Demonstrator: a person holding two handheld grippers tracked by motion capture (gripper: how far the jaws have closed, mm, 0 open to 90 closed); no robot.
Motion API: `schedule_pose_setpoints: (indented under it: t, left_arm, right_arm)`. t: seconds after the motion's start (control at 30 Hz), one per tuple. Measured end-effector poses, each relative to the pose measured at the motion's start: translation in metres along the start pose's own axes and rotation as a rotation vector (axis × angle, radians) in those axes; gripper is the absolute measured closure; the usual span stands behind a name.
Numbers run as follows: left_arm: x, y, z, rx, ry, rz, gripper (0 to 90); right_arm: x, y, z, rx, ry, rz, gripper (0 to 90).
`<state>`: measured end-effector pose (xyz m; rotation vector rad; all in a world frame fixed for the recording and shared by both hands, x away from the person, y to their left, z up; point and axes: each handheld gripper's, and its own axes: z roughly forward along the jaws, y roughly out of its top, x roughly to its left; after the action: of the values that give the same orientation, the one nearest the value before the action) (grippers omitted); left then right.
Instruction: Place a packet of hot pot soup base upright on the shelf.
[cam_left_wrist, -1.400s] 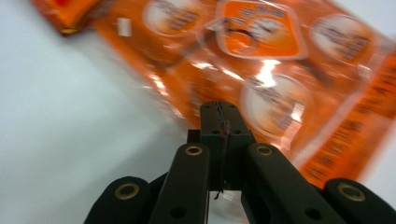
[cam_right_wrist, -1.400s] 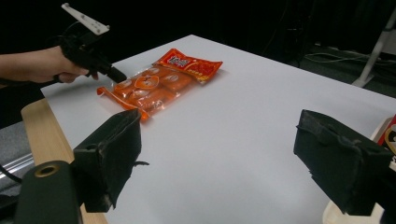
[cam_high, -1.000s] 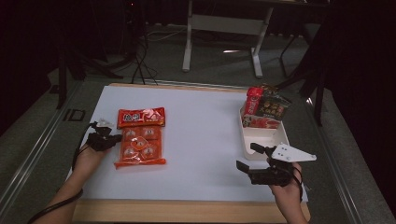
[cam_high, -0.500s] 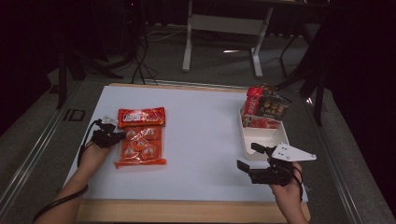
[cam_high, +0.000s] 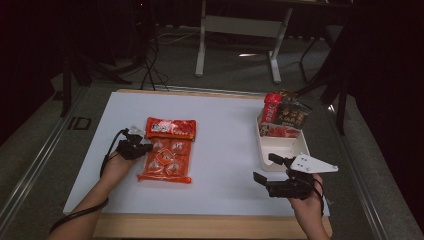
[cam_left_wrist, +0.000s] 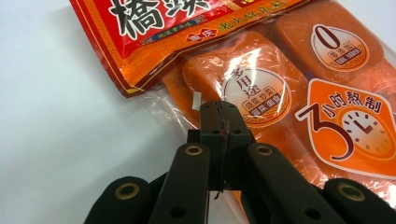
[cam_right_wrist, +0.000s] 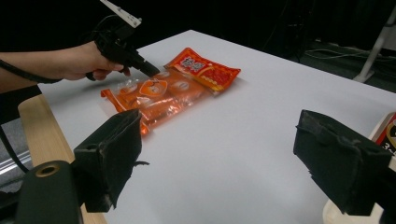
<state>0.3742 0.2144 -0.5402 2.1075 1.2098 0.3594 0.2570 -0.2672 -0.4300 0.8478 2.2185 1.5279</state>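
A clear pack of several orange blocks (cam_high: 166, 161) lies on the white table top (cam_high: 225, 145), and a red snack packet (cam_high: 170, 128) overlaps its far end. My left gripper (cam_high: 149, 147) is shut, its tips over the pack's left edge (cam_left_wrist: 261, 93). Whether film is pinched between the jaws I cannot tell. In the right gripper view that left gripper (cam_right_wrist: 152, 72) points down at the orange pack (cam_right_wrist: 154, 95). My right gripper (cam_high: 265, 168) stands open at the near right with nothing between its pads (cam_right_wrist: 112, 154).
A white tray (cam_high: 280, 150) stands at the right, just beyond the right gripper, with red and dark snack packets (cam_high: 282, 116) upright at its far end. The table's wooden front edge (cam_high: 200, 225) runs below both hands. Table legs and cables stand behind.
My left hand has slid right, from beside the orange pack onto its left edge. The right hand and the packets have stayed put.
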Motion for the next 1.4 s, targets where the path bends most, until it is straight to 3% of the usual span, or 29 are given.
schedule_pose_setpoints:
  t: [0.17, 0.73, 0.83, 1.0, 1.23, 1.4]
  left_arm:
    - [-0.015, 0.007, 0.008, -0.002, -0.038, 0.022, 90.0]
    - [-0.079, 0.025, 0.029, 0.018, -0.151, 0.159, 90.0]
    - [-0.084, 0.025, 0.030, 0.021, -0.162, 0.173, 89.9]
    - [-0.080, 0.024, 0.026, 0.021, -0.182, 0.178, 89.9]
    - [-0.085, 0.015, 0.003, 0.027, -0.203, 0.194, 89.8]
    - [-0.094, 0.003, -0.011, 0.057, -0.231, 0.217, 89.8]
  right_arm:
    - [0.000, 0.000, 0.000, 0.000, 0.000, 0.000, 15.0]
    - [-0.001, -0.001, -0.002, -0.002, 0.001, 0.003, 15.0]
    - [-0.001, -0.001, -0.002, 0.001, 0.002, 0.003, 15.0]
    - [-0.001, -0.001, -0.002, 0.000, 0.004, 0.005, 15.0]
    - [0.000, 0.000, -0.002, -0.001, 0.002, 0.001, 15.0]
    - [0.000, 0.000, -0.003, -0.003, 0.001, -0.002, 15.1]
